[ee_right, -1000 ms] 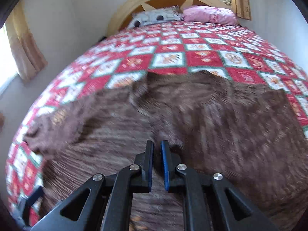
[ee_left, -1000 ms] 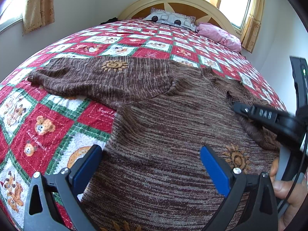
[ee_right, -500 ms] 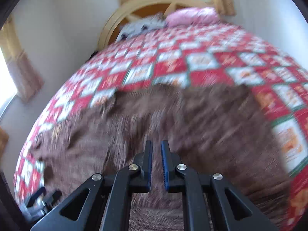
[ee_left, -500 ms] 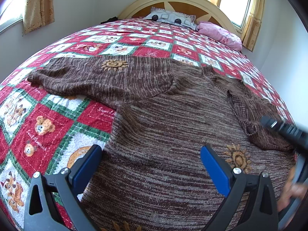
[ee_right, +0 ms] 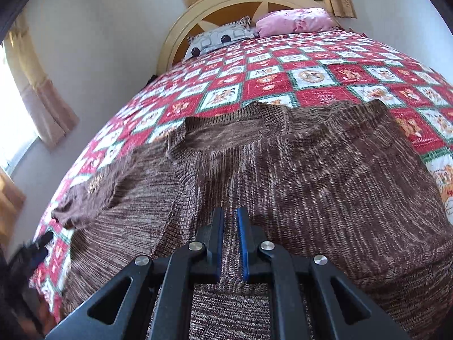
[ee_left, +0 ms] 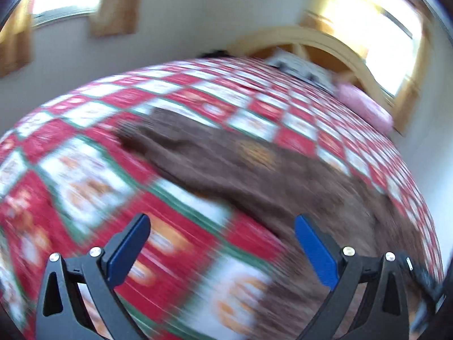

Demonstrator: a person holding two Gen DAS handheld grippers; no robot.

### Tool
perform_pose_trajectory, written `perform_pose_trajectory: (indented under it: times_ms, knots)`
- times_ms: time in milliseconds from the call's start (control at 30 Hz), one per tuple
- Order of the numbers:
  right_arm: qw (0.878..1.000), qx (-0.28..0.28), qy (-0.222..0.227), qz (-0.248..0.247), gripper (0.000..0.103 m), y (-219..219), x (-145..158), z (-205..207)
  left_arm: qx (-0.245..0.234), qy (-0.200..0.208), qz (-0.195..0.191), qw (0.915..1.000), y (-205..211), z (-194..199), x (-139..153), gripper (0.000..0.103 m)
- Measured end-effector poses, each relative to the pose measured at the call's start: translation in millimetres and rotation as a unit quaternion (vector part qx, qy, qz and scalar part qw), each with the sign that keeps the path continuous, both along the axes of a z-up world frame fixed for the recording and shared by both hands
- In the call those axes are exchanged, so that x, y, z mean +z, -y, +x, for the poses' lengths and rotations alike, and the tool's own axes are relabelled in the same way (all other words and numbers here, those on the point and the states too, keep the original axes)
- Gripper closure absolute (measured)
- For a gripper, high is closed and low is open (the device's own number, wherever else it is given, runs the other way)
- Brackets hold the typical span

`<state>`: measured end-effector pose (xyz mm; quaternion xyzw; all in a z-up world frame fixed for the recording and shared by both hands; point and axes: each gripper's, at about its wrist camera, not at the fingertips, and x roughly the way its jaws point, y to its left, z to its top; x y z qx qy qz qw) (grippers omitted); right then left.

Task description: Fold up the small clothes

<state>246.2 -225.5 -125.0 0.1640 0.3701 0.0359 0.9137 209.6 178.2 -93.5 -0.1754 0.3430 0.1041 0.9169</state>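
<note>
A brown knit sweater [ee_right: 297,175] lies spread on the bed, its left sleeve [ee_right: 93,195] stretched out to the left. My right gripper [ee_right: 228,221] is over the sweater's body with its jaws almost together and nothing seen between them. My left gripper [ee_left: 220,226] is open and empty over the quilt, with the sweater's sleeve [ee_left: 203,153] ahead of it; this view is blurred by motion. The left gripper also shows at the left edge of the right wrist view [ee_right: 34,250].
The bed has a red, white and green checked quilt [ee_right: 311,76]. A grey patterned pillow [ee_right: 220,38] and a pink pillow [ee_right: 294,21] lie by the cream headboard [ee_right: 240,0]. Walls and curtained windows surround the bed.
My left gripper has swung left, from over the sweater's body to over the quilt near the sleeve. The right gripper has steadied over the body, jaws still nearly together.
</note>
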Motion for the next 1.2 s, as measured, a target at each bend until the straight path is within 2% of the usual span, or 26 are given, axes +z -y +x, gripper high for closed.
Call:
perform_pose_trajectory:
  times_ms: [133, 167, 233, 267, 300, 367, 400, 467, 500, 533, 567, 600, 700, 833, 933, 1000, 1100, 1200]
  knots:
    - [1.000, 0.004, 0.001, -0.012, 0.093, -5, 2, 2, 0.065, -0.026, -0.057, 0.9959, -62, 36, -5, 0.003]
    - [1.000, 0.006, 0.001, -0.015, 0.093, -6, 3, 2, 0.075, -0.036, -0.067, 0.9943, -69, 43, -9, 0.006]
    - [1.000, 0.008, -0.003, -0.020, 0.092, -8, 2, 2, 0.078, -0.052, -0.107, 0.9898, -80, 60, -19, 0.019]
    - [1.000, 0.008, -0.004, -0.020, 0.092, -8, 1, 3, 0.077, -0.062, -0.126, 0.9871, -84, 69, -25, 0.020]
    - [1.000, 0.008, -0.006, -0.019, 0.092, -7, 0, 2, 0.080, -0.067, -0.128, 0.9862, -83, 76, -29, 0.020]
    - [1.000, 0.008, -0.012, -0.016, 0.092, -6, -2, 4, 0.083, -0.064, -0.103, 0.9892, -77, 85, -29, 0.021]
    - [1.000, 0.007, -0.013, -0.015, 0.092, -6, -3, 5, 0.077, -0.062, -0.093, 0.9907, -73, 86, -28, 0.026]
    - [1.000, 0.008, -0.014, -0.014, 0.092, -6, -3, 5, 0.064, -0.062, -0.078, 0.9929, -65, 91, -29, 0.044]
    - [1.000, 0.008, -0.015, -0.014, 0.092, -6, -4, 5, 0.062, -0.062, -0.070, 0.9937, -64, 93, -30, 0.057]
    - [1.000, 0.009, -0.016, -0.014, 0.092, -6, -4, 6, 0.062, -0.060, -0.064, 0.9942, -65, 93, -31, 0.076]
    - [1.000, 0.009, -0.016, -0.013, 0.092, -6, -4, 6, 0.063, -0.060, -0.064, 0.9942, -67, 93, -33, 0.085]
    - [1.000, 0.009, -0.016, -0.012, 0.092, -6, -4, 6, 0.059, -0.058, -0.073, 0.9939, -71, 95, -34, 0.088]
    - [1.000, 0.009, -0.016, -0.007, 0.092, -5, -5, 6, 0.055, -0.052, -0.082, 0.9938, -75, 98, -30, 0.091]
    - [1.000, 0.007, -0.013, 0.013, 0.092, 1, -7, 5, 0.032, -0.021, -0.064, 0.9972, -56, 95, -5, 0.092]
    - [1.000, 0.003, -0.009, 0.030, 0.092, 7, -8, 4, -0.010, 0.006, -0.039, 0.9992, -23, 92, 19, 0.092]
    - [0.999, 0.000, -0.007, 0.038, 0.092, 9, -8, 3, -0.058, 0.028, -0.010, 0.9979, 15, 86, 37, 0.092]
    - [0.998, -0.005, -0.005, 0.054, 0.092, 14, -9, 2, -0.141, 0.056, 0.038, 0.9877, 83, 71, 53, 0.092]
    - [0.998, -0.006, -0.004, 0.064, 0.092, 17, -10, 2, -0.208, 0.064, 0.069, 0.9737, 140, 49, 50, 0.092]
